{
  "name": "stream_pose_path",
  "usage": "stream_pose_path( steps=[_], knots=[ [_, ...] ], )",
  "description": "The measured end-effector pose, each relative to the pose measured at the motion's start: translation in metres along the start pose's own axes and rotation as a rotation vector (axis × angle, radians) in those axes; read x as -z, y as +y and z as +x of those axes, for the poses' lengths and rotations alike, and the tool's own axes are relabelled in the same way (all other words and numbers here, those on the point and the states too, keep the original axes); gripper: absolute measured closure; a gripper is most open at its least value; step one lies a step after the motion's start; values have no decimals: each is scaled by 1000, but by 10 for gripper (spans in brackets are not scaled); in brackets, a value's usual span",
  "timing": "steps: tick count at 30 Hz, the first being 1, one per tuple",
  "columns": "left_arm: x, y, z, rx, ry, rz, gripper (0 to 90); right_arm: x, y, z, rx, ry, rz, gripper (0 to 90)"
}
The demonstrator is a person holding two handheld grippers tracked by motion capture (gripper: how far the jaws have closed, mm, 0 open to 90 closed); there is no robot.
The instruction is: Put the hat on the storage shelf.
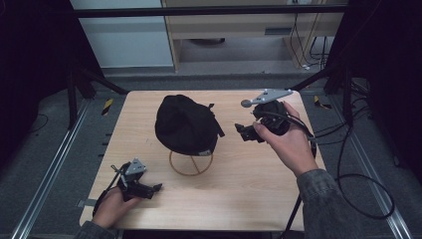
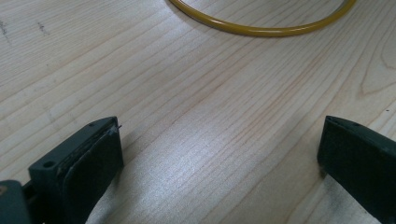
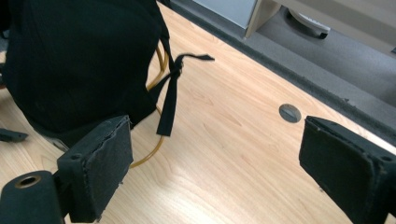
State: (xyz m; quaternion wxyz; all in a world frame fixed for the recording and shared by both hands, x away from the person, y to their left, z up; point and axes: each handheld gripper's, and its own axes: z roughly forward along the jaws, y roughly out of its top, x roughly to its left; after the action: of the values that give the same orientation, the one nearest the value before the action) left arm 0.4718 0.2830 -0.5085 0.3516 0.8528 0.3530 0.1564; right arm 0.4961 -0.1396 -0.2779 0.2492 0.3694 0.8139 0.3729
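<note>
We see a black fabric cap (image 1: 185,124) perched on a yellow wire ring stand (image 1: 190,164) in the middle of the pale wooden tabletop (image 1: 239,189). The right tongs (image 1: 245,132) hover just beside the cap's right side, jaws wide apart with nothing between them; a black strap (image 3: 170,100) dangles from the cap near one jaw. The left tongs (image 1: 157,188) rest low on the tabletop near its front left, wide open and empty, facing the stand's ring
</note>
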Motion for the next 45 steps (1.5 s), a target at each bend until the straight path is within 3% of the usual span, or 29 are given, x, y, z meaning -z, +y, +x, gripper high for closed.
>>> stream_pose_path(
  steps=[18,29,45],
  knots=[
    [0,0,0,-2,0,3,0,-27,-63,1,-67,10,15,115],
    [0,0,0,-2,0,3,0,-42,-97,3,-100,20,68,117],
    [0,0,0,-1,0,2,0,-79,-147,16,-153,48,149,124]
  ],
)
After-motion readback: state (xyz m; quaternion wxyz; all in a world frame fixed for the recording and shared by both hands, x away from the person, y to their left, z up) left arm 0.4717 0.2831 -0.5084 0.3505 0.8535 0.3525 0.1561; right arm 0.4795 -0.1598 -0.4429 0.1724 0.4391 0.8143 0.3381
